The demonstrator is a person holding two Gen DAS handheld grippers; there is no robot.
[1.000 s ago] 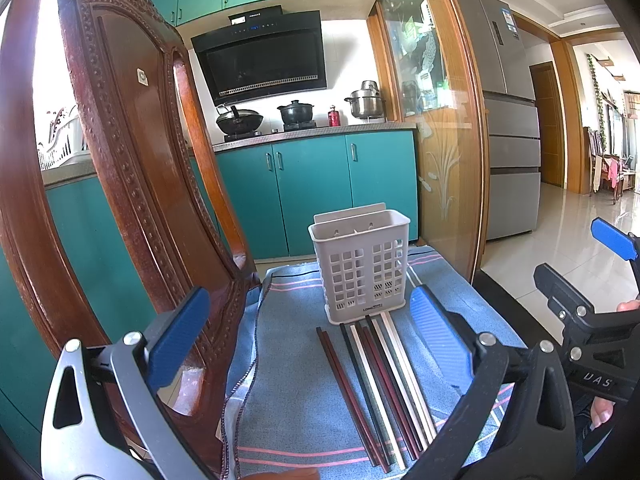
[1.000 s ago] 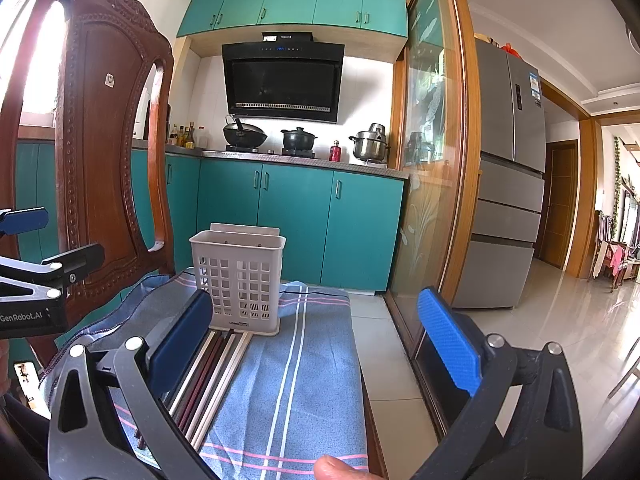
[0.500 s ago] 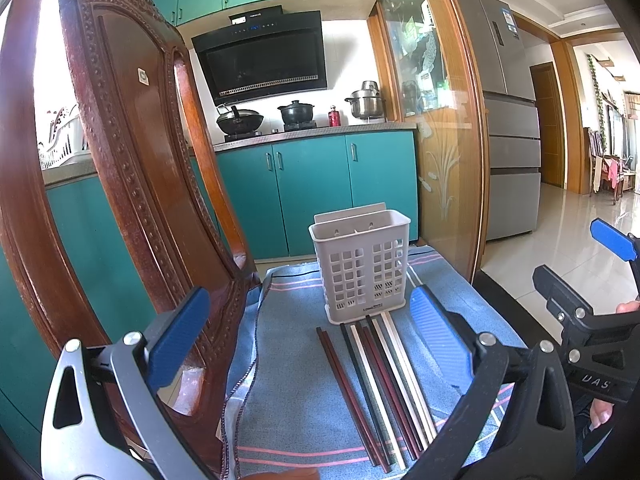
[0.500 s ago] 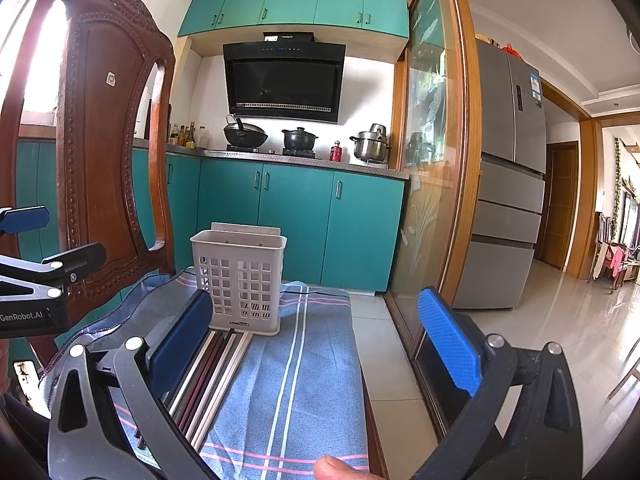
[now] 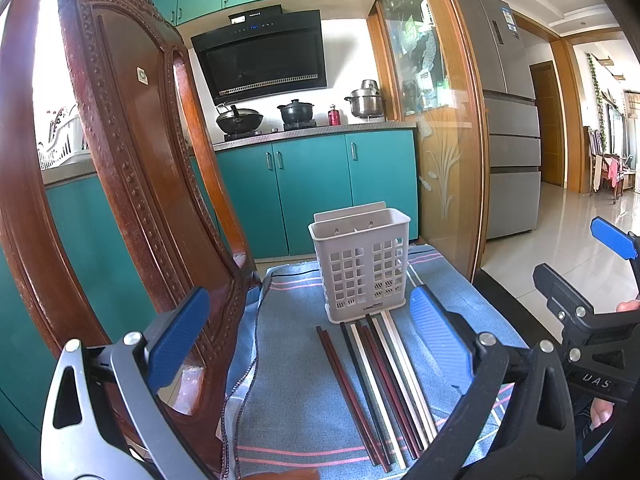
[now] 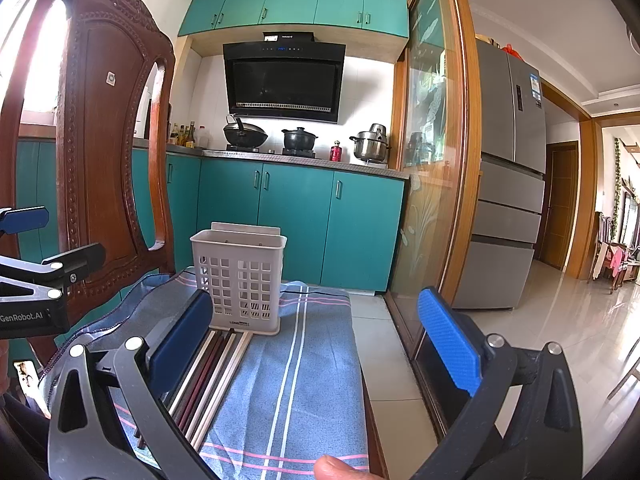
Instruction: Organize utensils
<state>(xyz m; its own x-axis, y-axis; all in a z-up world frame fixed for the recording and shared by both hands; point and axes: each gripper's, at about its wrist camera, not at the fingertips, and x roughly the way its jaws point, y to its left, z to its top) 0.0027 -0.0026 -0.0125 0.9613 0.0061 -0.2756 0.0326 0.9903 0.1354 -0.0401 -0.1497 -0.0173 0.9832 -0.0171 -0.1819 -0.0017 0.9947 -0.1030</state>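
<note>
Only left view shows chopsticks (image 5: 380,384) unobstructed, perhaps seven

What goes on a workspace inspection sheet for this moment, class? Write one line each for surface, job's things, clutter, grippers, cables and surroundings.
Surface: blue striped cloth draped over a seat.
Job's things: white slotted utensil holder upright, looks empty; chopsticks lying side by side in front of it.
Clutter: nothing seen.
Grippers: left gripper open, empty; right gripper open, empty.
Cables: nothing seen.
Surroundings: carved wooden chair back, teal cabinets, pots on stove, fridge.
</note>
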